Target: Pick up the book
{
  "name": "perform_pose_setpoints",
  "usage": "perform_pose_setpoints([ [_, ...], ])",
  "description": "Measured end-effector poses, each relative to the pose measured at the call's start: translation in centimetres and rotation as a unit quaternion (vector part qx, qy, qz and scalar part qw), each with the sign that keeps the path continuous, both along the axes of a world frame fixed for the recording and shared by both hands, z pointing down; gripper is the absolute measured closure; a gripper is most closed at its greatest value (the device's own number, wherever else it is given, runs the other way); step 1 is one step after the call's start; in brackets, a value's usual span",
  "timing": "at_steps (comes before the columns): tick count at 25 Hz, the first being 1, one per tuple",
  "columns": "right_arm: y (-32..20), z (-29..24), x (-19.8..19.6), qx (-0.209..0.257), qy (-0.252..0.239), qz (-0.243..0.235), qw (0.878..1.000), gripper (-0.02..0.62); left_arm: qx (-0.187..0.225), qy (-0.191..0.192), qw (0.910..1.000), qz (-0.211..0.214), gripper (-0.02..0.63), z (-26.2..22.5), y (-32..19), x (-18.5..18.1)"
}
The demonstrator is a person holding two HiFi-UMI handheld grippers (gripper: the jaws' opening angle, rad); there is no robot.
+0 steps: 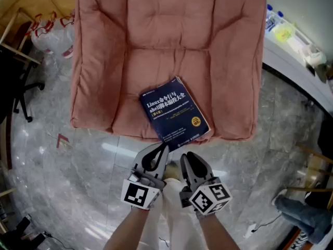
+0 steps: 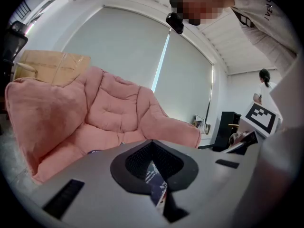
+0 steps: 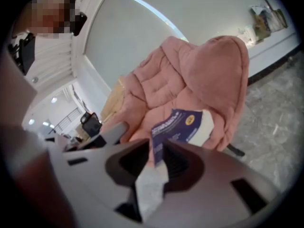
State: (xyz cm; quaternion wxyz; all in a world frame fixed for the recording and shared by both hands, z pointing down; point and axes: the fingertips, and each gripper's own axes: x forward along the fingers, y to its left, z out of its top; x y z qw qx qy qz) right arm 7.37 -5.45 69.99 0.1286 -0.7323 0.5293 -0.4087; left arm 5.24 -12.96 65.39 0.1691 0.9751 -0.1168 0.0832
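- The left gripper is closed. Its two tips meet in a point, and the book shows only through the hollow behind them. In the head view that point sits right at the book's near edge.
- The right gripper is just beside the left one, with its jaws parted by a narrow gap. The book's near corner lines up with that gap, but the right gripper view is blurred there, so whether the pads touch it cannot be told.
- Each gripper carries a marker cube at its back end, close to the person's forearms.
- The book has a dark blue cover and lies face up and askew on the seat of a pink armchair. It is close to the front edge, and its near corner pokes out over that edge.
- Under the grippers and around the armchair is a glossy grey marbled floor.
- To the left of the armchair, white plastic bags sit on the floor.
- To the right runs a white counter with bottles on it.
- Behind the armchair stands a cardboard box, and beyond it a wide pale blind covers the window.
- Far off at the right of the left gripper view, a person stands.
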Motion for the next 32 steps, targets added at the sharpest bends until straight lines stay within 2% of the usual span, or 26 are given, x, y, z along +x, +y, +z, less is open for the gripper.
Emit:
perform_pose_setpoints([
  [11, 0.4, 4.7, 1.6, 0.007, -0.092, 0.081, 0.992, 0.356, -0.003, -0.003, 1.0, 0.004, 0.591, 2.5, 0.1, -0.3],
  [17, 0.2, 6.7, 2.4, -0.002, -0.108, 0.114, 0.988, 0.291, -0.002, 0.003, 1.0, 0.005, 0.591, 2.8, -0.3, 0.0],
  [23, -0.5, 8.1, 2.7, 0.006, -0.137, 0.133, 0.982, 0.267, 0.004, 0.004, 0.9999, 0.012, 0.591, 3.3, -0.7, -0.1],
  [28, -1.1, 8.5, 3.2, 0.024, -0.176, 0.161, 0.971, 0.267, -0.001, 0.008, 0.9999, 0.011, 0.591, 3.7, -0.9, -0.5],
  [32, -2.2, 8.3, 4.0, 0.044, -0.178, 0.153, 0.971, 0.267, -0.01, 0.012, 0.9998, 0.013, 0.591, 3.7, -0.8, -0.5],
])
